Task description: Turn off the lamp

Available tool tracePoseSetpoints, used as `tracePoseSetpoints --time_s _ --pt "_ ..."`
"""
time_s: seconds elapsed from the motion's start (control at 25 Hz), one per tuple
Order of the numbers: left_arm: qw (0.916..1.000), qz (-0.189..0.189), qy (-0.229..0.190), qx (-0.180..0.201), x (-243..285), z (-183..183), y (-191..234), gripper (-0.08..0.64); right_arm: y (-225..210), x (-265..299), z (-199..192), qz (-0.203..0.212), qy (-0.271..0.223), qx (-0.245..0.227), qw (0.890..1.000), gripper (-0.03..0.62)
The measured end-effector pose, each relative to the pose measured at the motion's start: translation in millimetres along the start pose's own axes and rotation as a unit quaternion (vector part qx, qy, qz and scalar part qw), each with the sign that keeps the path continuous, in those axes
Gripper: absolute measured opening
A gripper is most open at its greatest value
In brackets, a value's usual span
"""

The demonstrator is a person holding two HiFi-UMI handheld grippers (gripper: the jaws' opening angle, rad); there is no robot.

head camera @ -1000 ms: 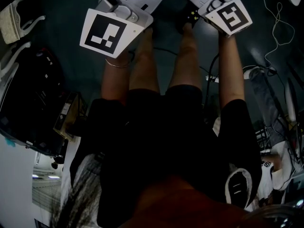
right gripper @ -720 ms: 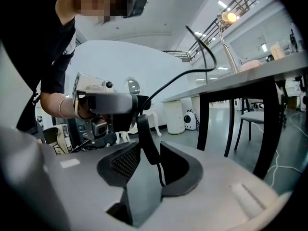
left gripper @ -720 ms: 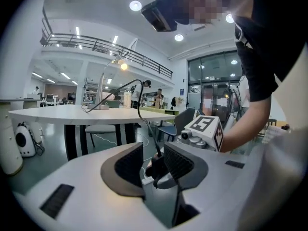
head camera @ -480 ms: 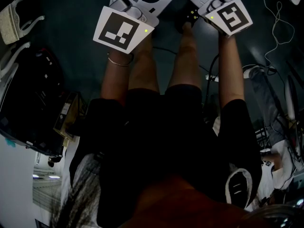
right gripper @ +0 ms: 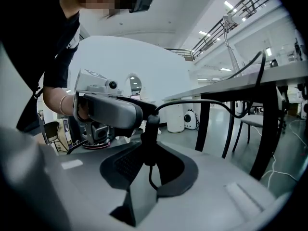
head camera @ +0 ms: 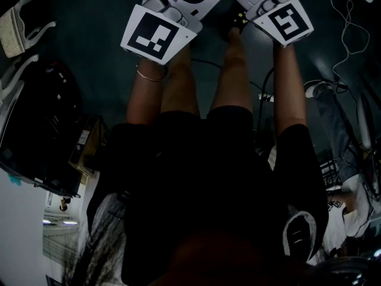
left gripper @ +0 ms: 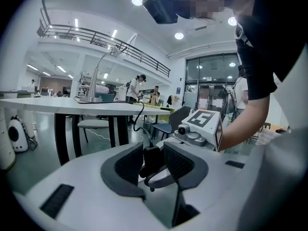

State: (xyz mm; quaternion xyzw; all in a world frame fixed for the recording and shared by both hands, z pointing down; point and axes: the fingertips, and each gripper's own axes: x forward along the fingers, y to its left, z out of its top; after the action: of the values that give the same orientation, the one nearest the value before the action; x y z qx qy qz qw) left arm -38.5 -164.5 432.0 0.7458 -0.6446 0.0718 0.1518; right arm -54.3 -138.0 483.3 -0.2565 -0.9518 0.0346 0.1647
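Note:
A black inline switch (left gripper: pixel 151 159) hangs on a black cord (left gripper: pixel 140 114) that drops from the white table (left gripper: pixel 72 106). A thin-armed lamp (left gripper: pixel 99 70) stands on that table. My left gripper (left gripper: pixel 153 161) is shut on the switch, one pad on each side. From the opposite side my right gripper (right gripper: pixel 149 161) has the same switch (right gripper: pixel 150 137) between its jaws. They are closing, and the pads look to meet the switch. The left gripper's long jaw (right gripper: pixel 108 110) reaches the top of the switch. In the head view both marker cubes (head camera: pixel 156 33) (head camera: pixel 289 21) sit at the top edge, jaws largely cut off.
The person's bare legs (head camera: pixel 205 76) stand directly below the grippers. A black table leg (right gripper: pixel 267 129) and a chair (left gripper: pixel 94 124) stand near the cord. Loose white cables (head camera: pixel 348 37) lie on the dark floor at the right. People stand far off in the hall.
In the head view the left gripper's marker cube has slid right and slightly up, closer to the right gripper. The right gripper's cube has stayed put.

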Motion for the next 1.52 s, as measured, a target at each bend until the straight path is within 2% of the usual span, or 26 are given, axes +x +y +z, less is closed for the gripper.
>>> tracePoseSetpoints --time_s 0.36,0.64,0.84,1.04,1.28,1.52 --pt "0.9996 -0.010 0.004 -0.025 10 -1 0 0.118 7 -2 -8 0.007 0.016 -0.012 1.000 0.071" --pt "0.9981 -0.005 -0.003 -0.061 14 -2 -2 0.118 14 0 -17 0.010 0.024 -0.011 1.000 0.072" --pt "0.9985 -0.013 0.022 -0.049 16 -13 -2 0.118 16 1 -27 0.006 0.037 -0.011 0.999 0.071" --pt "0.9976 -0.008 0.026 -0.063 18 -16 1 0.118 22 1 -39 0.015 0.055 -0.027 0.998 0.071" --pt "0.9971 -0.017 0.042 -0.062 21 -23 -3 0.116 33 3 -48 0.027 0.068 -0.041 0.997 0.072" --pt "0.9947 -0.024 0.035 -0.093 21 -26 -5 0.041 34 6 -50 0.021 0.062 -0.030 0.997 0.074"
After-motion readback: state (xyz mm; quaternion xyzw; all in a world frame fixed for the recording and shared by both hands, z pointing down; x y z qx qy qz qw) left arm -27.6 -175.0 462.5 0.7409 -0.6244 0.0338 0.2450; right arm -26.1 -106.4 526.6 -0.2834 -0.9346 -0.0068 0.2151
